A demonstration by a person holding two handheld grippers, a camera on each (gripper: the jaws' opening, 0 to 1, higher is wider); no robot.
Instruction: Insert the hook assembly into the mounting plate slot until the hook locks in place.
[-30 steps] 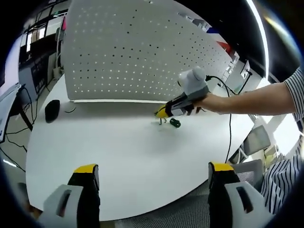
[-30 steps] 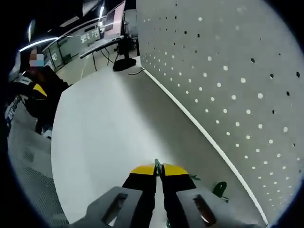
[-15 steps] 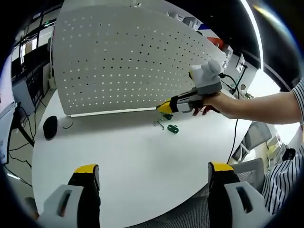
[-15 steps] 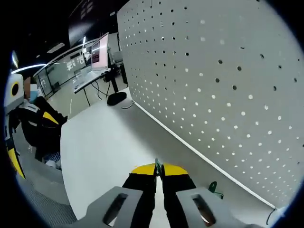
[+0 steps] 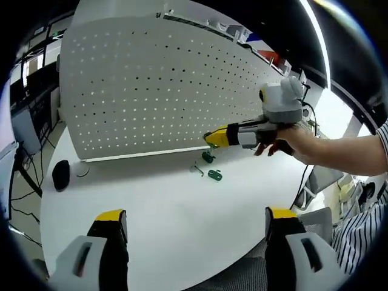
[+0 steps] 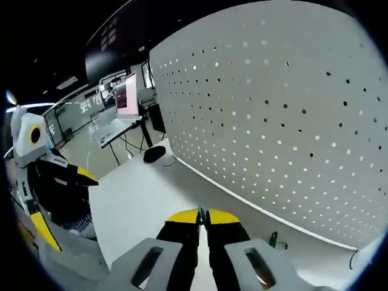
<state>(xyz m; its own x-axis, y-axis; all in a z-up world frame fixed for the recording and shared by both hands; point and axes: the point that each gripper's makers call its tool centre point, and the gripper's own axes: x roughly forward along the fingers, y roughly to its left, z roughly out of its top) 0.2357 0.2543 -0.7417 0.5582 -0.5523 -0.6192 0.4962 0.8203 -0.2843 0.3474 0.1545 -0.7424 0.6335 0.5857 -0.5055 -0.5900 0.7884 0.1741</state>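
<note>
In the left gripper view, the left gripper (image 5: 194, 225) is seen at the bottom with its two yellow-tipped jaws spread wide apart and nothing held between them. A round white table (image 5: 145, 206) is spread out ahead, and a white pegboard (image 5: 157, 91) is stood upright along its far side. The right gripper (image 5: 212, 137) is held in a hand (image 5: 291, 140) coming in from the right, raised above the table just in front of the pegboard's lower edge; its yellow tips are pressed together, and whether anything is pinched there cannot be told from this view. Below it, on the table near the pegboard, a green hook piece (image 5: 208, 157), a second green piece (image 5: 215, 175) and a small metal hook (image 5: 197, 170) are laid close together. A dark computer mouse (image 5: 60, 175) is set at the table's left.

In the right gripper view, the right gripper (image 6: 202, 216) is shown with its jaws closed on a thin green hook part (image 6: 200, 212) that sticks out between the tips. The pegboard (image 6: 285, 121) is seen to the right, and a green hook piece (image 6: 273, 239) is seen low down near its base. The left gripper (image 6: 54, 194) is seen at the left.
</note>
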